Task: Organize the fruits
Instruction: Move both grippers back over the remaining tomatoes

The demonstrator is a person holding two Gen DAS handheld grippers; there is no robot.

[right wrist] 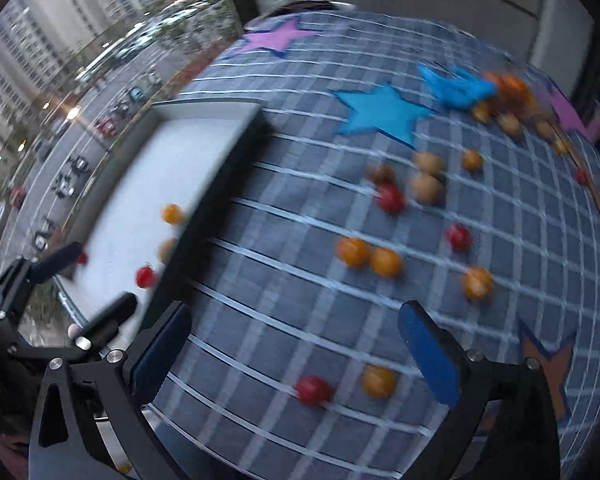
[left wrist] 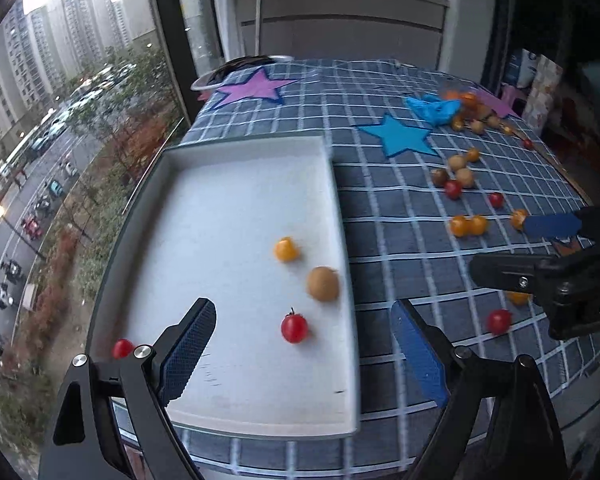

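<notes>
Your left gripper (left wrist: pixel 300 356) has its jaws wide apart and empty, over the white tray (left wrist: pixel 236 412). Your right gripper (right wrist: pixel 296 356) has jaws wide apart and empty too, over the checked bench (right wrist: pixel 260 320). A red tomato (left wrist: pixel 294 328) sits in the tray. Farther off, more fruits (right wrist: pixel 368 256) lie loose on the bench.

Only the white letters "DA", cut off by the picture's edge, can be read, printed on the black body of the right tool (left wrist: pixel 500 254) in the left wrist view.
</notes>
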